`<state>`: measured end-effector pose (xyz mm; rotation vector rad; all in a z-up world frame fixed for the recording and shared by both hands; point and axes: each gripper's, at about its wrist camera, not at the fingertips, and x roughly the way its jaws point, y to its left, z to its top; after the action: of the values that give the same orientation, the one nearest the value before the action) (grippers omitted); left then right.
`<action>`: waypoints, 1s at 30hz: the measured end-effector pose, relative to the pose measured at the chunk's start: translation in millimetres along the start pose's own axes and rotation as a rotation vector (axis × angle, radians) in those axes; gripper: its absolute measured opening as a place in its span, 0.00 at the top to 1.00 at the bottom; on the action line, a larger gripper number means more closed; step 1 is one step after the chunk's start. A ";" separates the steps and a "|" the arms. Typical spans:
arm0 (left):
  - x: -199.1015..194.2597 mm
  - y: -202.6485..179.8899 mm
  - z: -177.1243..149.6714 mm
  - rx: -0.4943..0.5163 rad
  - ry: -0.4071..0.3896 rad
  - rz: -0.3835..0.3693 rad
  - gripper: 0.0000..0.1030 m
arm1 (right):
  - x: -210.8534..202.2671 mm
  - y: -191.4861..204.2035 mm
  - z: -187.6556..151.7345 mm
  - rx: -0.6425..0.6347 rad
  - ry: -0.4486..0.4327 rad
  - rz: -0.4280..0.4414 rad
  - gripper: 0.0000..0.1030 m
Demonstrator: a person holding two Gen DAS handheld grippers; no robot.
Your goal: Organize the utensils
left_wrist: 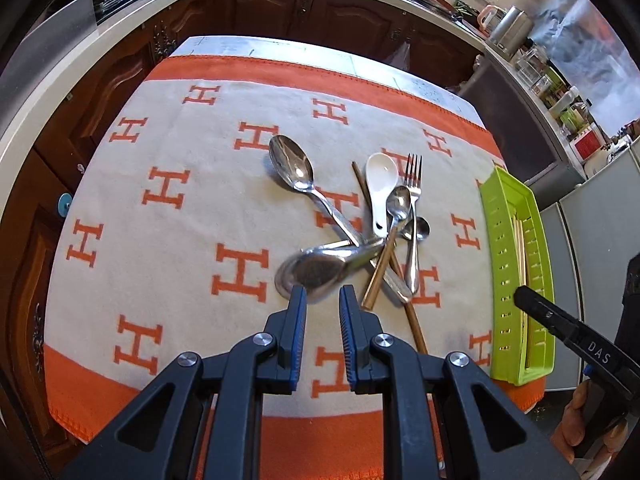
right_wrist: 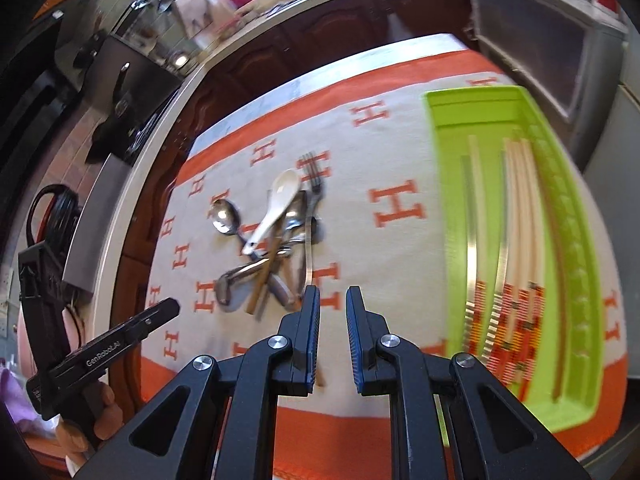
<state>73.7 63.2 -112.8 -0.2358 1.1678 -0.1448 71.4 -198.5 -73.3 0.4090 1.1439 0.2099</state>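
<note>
A pile of utensils lies mid-table on the orange-and-cream cloth: a large steel spoon (left_wrist: 292,166), a white ceramic spoon (left_wrist: 381,178), a fork (left_wrist: 414,176), a small spoon (left_wrist: 400,204), a steel ladle (left_wrist: 310,272) and brown chopsticks (left_wrist: 378,276). The pile also shows in the right wrist view, with the white spoon (right_wrist: 276,204) on top. My left gripper (left_wrist: 323,294) is open and empty, just short of the ladle. My right gripper (right_wrist: 333,296) is open and empty, between the pile and the green tray (right_wrist: 444,120), which holds several chopsticks (right_wrist: 516,216).
The green tray (left_wrist: 498,240) sits at the table's right edge. The right gripper's body (left_wrist: 576,336) hovers over its near end; the left gripper's body (right_wrist: 108,348) is at the left. Wooden cabinets and cluttered counters surround the table.
</note>
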 end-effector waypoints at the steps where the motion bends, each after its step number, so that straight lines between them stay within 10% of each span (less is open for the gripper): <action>1: 2.0 0.7 5.8 0.006 0.000 -0.002 0.86 | 7.5 7.5 5.7 -0.009 0.017 0.016 0.87; 18: 65.2 -2.0 69.3 0.017 0.078 -0.055 0.86 | 156.2 45.5 58.1 0.035 0.288 0.124 0.87; 30: 116.6 -18.1 97.3 0.000 0.163 -0.114 0.86 | 174.0 53.4 63.5 -0.003 0.243 0.058 0.91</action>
<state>208.7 28.9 -176.0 -0.2954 1.3164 -0.2679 202.4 -99.6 -174.3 0.4220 1.3713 0.3184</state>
